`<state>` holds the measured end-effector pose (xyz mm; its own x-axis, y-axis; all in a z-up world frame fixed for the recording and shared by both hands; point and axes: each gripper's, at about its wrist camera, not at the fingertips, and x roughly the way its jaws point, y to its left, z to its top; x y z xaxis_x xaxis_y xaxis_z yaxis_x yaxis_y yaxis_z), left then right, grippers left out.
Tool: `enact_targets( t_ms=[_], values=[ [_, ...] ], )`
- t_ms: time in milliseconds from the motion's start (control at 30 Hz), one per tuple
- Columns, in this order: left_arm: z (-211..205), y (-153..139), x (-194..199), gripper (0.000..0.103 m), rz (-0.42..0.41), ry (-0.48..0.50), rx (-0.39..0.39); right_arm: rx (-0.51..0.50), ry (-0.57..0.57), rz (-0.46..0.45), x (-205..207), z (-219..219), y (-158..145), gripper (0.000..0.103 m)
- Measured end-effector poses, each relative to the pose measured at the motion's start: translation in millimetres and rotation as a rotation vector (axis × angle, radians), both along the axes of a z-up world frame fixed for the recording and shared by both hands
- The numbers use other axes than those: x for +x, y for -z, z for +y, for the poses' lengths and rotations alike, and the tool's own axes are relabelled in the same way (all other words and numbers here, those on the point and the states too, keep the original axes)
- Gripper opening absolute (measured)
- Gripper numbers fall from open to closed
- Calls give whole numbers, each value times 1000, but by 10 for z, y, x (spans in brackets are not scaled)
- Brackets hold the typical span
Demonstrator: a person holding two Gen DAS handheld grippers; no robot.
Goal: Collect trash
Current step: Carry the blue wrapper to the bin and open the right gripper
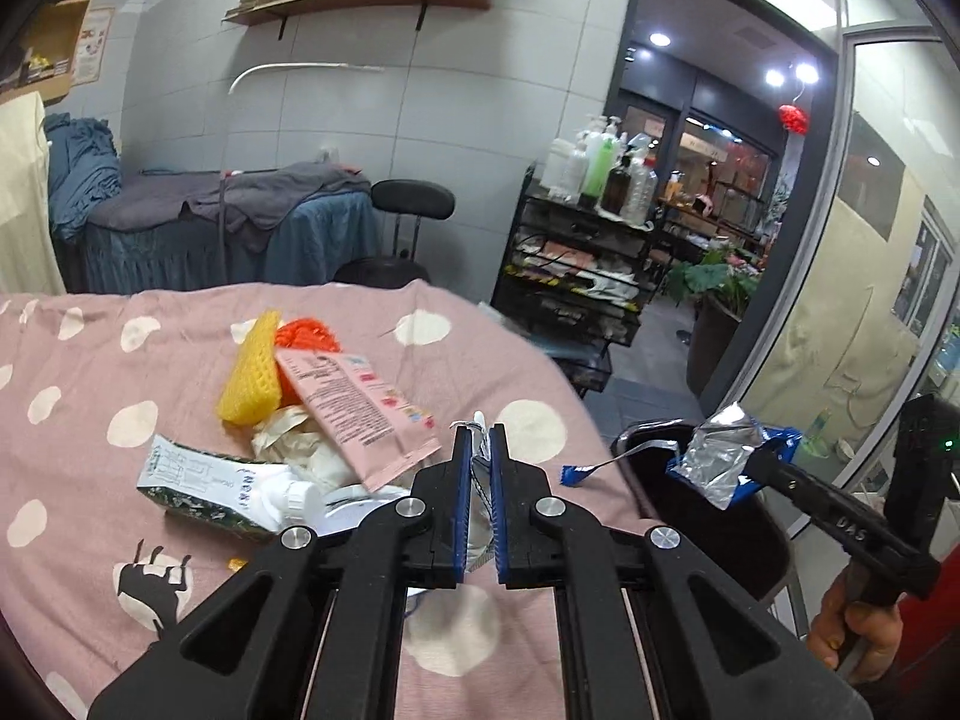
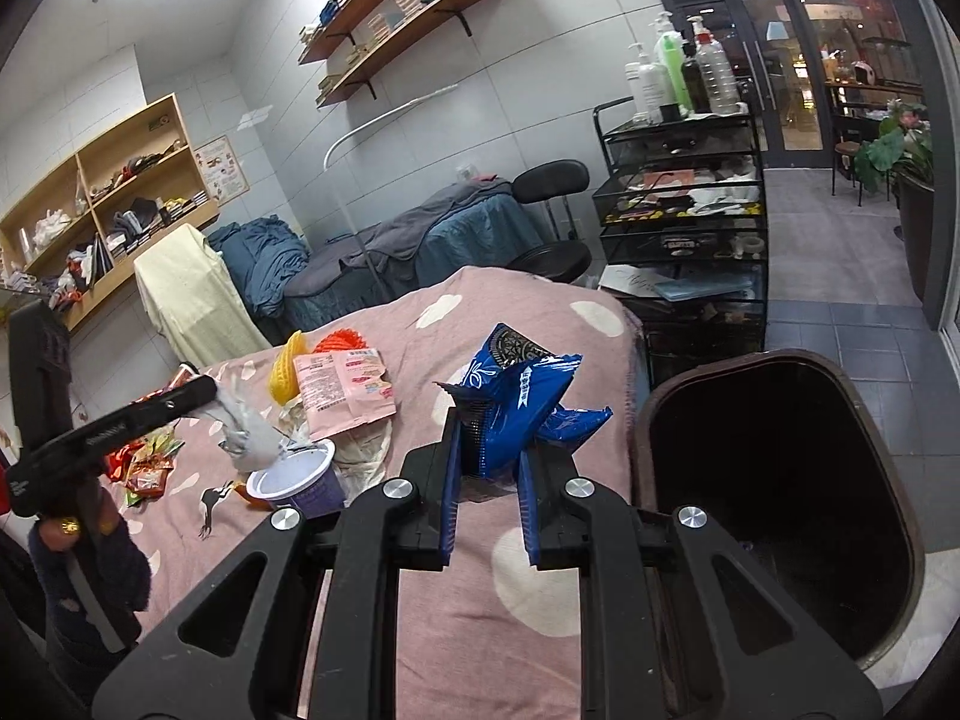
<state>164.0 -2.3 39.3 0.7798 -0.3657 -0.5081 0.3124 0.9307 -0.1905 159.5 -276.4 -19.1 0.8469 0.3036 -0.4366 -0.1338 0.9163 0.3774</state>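
My left gripper is shut on a thin clear plastic wrapper, held above the pink spotted bed cover; in the right wrist view the wrapper hangs from it over a purple cup. My right gripper is shut on a blue foil snack wrapper, just left of the dark trash bin. In the left wrist view the right gripper holds that wrapper over the bin. A trash pile lies on the bed: pink packet, yellow foam net, white tube.
A black mesh trolley with bottles stands beyond the bed, beside a black stool. Snack wrappers lie at the bed's left. Another bed with blue covers is behind. Tiled floor and a glass door are on the right.
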Motion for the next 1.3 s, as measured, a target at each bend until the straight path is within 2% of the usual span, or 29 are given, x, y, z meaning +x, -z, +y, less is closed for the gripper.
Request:
enact_targets(
  t_ms=[267,500,767,1100,1200,1267,1300],
  values=[
    [-458,-64,-84,7,-17,104,-14,-22,107,-23,-212,-377,-71,18],
    [-814,7,-101,7,-6,186,-18,-62,234,18,-301,-717,-2,18],
    [-1110,89,-74,7,21,249,-16,-96,327,135,-171,-1017,412,18],
    [-1408,229,-30,7,51,295,14,-68,342,279,44,-1145,972,18],
    [-1478,267,-24,7,61,307,21,-52,347,294,65,-1150,1058,36],
    [-1517,290,-30,7,66,315,27,-50,356,289,41,-1144,1078,67],
    [-1529,292,-38,7,67,319,29,-52,358,283,28,-1131,1083,69]
  ],
)
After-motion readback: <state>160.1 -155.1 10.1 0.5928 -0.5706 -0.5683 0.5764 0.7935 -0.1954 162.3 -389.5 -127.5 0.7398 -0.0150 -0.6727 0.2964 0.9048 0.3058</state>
